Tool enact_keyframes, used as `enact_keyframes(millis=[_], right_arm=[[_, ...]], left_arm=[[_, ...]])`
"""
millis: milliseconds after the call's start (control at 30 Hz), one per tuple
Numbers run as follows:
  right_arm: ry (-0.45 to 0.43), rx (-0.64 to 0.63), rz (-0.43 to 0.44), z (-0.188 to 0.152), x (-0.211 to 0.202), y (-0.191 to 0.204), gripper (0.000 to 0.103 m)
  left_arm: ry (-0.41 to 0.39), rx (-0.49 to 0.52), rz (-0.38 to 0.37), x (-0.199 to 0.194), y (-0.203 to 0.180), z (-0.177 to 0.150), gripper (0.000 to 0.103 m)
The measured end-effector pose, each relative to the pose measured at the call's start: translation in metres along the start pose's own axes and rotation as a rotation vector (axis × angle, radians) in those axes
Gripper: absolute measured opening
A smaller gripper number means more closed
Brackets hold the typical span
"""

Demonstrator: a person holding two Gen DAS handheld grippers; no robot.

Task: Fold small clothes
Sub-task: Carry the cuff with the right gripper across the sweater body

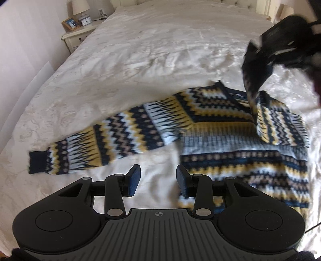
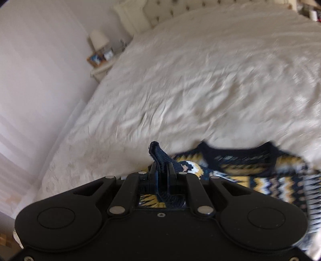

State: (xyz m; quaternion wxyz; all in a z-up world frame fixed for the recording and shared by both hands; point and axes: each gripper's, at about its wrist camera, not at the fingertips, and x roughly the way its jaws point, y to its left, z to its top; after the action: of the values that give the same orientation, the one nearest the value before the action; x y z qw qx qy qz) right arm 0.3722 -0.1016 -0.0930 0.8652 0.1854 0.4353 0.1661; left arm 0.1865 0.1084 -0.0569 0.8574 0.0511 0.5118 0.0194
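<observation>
A patterned knit sweater in navy, yellow and pale blue lies on the white bed. Its left sleeve stretches flat toward the left, ending in a navy cuff. My left gripper is open and empty, low over the bed beside the sweater's left edge. My right gripper is shut on the navy cuff of the right sleeve and holds it lifted above the sweater's body. In the left wrist view the right gripper shows blurred at upper right, with the sleeve hanging from it.
A nightstand with a lamp, a framed picture and a clock stands at the bed's far left. A pale wall runs along the left. The padded headboard is at the far end.
</observation>
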Motion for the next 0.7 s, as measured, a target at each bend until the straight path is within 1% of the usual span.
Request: enact_keyframes(millis=[100,200,433,500,533,567,600,633,667,700], right_arm=[[0.046,-0.018,-0.009,-0.011,0.029,0.02,0.015],[0.08,-0.016,-0.011,-0.019,0.048,0.032,0.015],[0.107,-0.002,-0.038,-0.032,0.079,0.05,0.017],[0.107,-0.005,-0.033,-0.034,0.084,0.052,0.025],[0.104,-0.005,-0.029,-0.035,0.087,0.053,0.025],[0.102,-0.002,-0.023,-0.036,0.09,0.054,0.031],[0.1,0.003,-0.015,-0.036,0.091,0.055,0.043],[0.092,0.006,-0.001,-0.037,0.091,0.056,0.048],[0.08,0.005,0.006,-0.037,0.09,0.058,0.051],[0.072,0.002,0.005,-0.038,0.088,0.059,0.051]], left_arm=[[0.009,-0.013,0.009,0.006,0.017,0.001,0.039],[0.021,-0.026,0.012,0.011,0.029,-0.001,0.039],[0.055,-0.04,0.011,0.025,0.047,-0.005,0.039],[0.061,-0.051,0.01,0.028,0.052,-0.006,0.039],[0.063,-0.057,0.01,0.029,0.054,-0.005,0.039],[0.065,-0.064,0.01,0.03,0.056,-0.005,0.039],[0.066,-0.071,0.012,0.032,0.058,-0.005,0.039],[0.066,-0.078,0.013,0.033,0.061,-0.005,0.039],[0.066,-0.086,0.016,0.035,0.063,-0.004,0.039],[0.067,-0.093,0.018,0.036,0.066,-0.004,0.039]])
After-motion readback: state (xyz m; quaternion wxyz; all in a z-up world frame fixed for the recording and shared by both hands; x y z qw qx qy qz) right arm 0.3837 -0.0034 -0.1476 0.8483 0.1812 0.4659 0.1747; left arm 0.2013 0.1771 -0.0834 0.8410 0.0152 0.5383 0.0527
